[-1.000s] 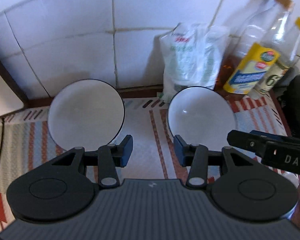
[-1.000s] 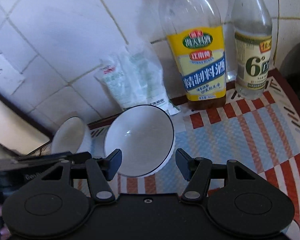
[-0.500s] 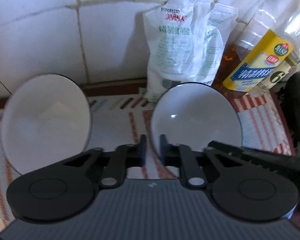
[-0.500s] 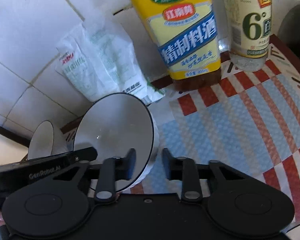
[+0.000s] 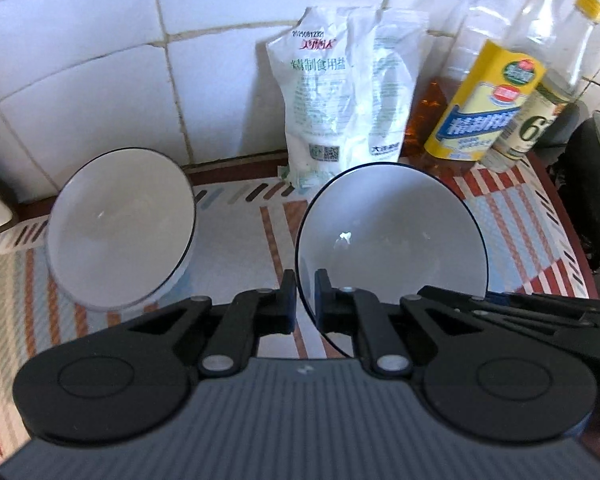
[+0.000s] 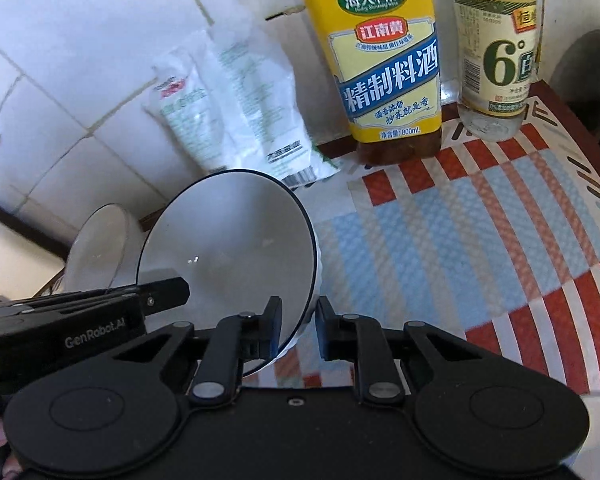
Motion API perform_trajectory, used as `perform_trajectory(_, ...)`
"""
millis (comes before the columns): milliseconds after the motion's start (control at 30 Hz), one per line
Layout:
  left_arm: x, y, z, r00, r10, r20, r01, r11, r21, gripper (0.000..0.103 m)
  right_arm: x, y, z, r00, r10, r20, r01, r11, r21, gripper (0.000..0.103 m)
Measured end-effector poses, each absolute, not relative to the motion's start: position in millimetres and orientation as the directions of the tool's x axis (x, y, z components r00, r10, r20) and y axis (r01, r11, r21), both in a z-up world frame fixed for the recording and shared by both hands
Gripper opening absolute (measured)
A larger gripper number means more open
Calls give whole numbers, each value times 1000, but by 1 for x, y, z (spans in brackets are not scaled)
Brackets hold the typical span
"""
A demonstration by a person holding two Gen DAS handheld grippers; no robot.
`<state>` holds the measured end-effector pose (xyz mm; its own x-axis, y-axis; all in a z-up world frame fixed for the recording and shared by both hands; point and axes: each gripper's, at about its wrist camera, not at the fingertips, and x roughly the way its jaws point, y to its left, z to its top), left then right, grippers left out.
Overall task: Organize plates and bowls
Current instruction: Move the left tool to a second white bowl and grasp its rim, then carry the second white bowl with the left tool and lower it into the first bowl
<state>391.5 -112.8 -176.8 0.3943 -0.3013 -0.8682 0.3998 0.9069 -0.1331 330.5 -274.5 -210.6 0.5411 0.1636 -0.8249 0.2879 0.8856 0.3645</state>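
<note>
Two white bowls with dark rims are in view. The right bowl is held by both grippers. My left gripper is shut on its left rim. My right gripper is shut on its right rim, and the bowl looks tilted off the mat. The left bowl sits tilted on the striped mat, apart from both grippers; it also shows in the right wrist view.
A white salt bag leans on the tiled wall behind the bowls. A yellow-label cooking wine bottle and a clear vinegar bottle stand at the back right. A dark object stands at the mat's right edge.
Both grippers closed from open onto the right bowl's rim, left on its left side, right on its right side. Both cameras moved closer to the wall.
</note>
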Motion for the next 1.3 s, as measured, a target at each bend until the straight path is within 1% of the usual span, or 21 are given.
perform_trajectory(200,356,-102,-156,400,-300,-866,388,911,-136,8,298,-267,-184,556,179,-812,260,890,374,22)
perform_trajectory(333,330,-101,-141,429,-285,-857,397,912,-105,8,276,-267,-172,570,194,-799,260,879,399,22)
perform_trajectory(600,286,-106,-109,464,-286,-839,428,901,-71,8,232,-267,-147,589,189,-785,230,893,388,22)
perform_trajectory(1000,226,-142,-69,512,-293,-808,471,882,-22,8,175,-299,-108,630,171,-757,200,907,371,22)
perform_trajectory(1133,209,-155,-57,516,-324,-793,495,868,-32,8,155,-311,-100,639,162,-752,207,906,371,22)
perform_trajectory(1300,196,-177,-56,493,-335,-803,522,852,-35,8,129,-333,-104,658,167,-734,242,876,417,22)
